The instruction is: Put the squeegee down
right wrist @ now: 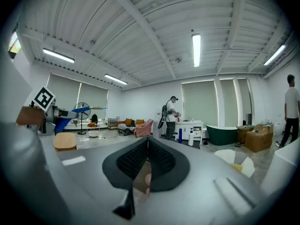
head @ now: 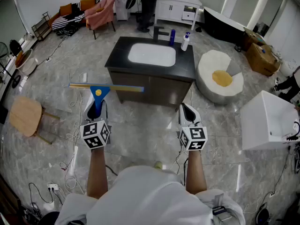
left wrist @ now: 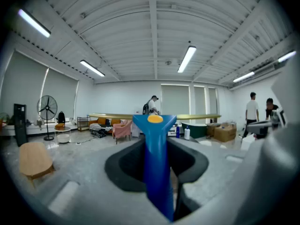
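A squeegee (head: 100, 93) with a blue handle and a long yellow blade is held level in the air, in front of the black-topped sink counter (head: 187, 70). My left gripper (head: 95, 108) is shut on its blue handle (left wrist: 157, 163). In the left gripper view the blade (left wrist: 108, 116) runs crosswise ahead of the jaws. My right gripper (head: 188, 111) hovers to the right at about the same height. Its pads (right wrist: 140, 161) meet with nothing between them. The right gripper view shows the squeegee (right wrist: 77, 110) far to its left.
The counter has a white basin (head: 152, 54), a black tap (head: 159, 32), a blue bottle (head: 172, 36) and a white bottle (head: 185, 42). A wooden stool (head: 25, 116) stands left, a white beanbag (head: 219, 76) and a white box (head: 267, 121) right. Cables lie on the floor. A person (head: 147, 6) stands behind the counter.
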{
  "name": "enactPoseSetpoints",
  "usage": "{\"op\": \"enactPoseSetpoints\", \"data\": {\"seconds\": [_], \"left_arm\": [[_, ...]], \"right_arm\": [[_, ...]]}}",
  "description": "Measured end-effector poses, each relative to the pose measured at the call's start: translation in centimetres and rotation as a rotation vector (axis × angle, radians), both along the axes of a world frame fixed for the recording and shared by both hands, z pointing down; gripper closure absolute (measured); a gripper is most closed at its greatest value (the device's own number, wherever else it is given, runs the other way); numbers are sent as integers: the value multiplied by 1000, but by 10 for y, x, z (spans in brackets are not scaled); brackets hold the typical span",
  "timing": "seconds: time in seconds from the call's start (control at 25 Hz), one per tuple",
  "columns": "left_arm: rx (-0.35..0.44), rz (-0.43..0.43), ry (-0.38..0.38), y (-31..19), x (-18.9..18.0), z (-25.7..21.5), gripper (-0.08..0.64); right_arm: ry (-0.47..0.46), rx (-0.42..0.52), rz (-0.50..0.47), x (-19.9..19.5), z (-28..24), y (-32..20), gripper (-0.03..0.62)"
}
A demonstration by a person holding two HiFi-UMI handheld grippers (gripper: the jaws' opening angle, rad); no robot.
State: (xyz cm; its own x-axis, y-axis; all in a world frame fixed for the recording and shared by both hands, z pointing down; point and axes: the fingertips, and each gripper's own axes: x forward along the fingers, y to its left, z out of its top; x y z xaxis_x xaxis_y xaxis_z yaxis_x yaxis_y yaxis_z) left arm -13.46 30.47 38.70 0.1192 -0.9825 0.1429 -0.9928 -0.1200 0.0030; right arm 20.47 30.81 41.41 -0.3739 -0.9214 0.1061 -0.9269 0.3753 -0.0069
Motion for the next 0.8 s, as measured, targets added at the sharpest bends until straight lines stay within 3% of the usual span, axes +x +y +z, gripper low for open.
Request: {"op": "enactPoseSetpoints", "data": {"seconds": [0.28,0.8], "left_arm": [[2,0,4,3,-2,-1,433],[-9,-22,11,9,-21,1,433]], "right_arm": [[40,15,-3,-5,-4,2,588],[-2,40,22,-7,-15,1,588]]}}
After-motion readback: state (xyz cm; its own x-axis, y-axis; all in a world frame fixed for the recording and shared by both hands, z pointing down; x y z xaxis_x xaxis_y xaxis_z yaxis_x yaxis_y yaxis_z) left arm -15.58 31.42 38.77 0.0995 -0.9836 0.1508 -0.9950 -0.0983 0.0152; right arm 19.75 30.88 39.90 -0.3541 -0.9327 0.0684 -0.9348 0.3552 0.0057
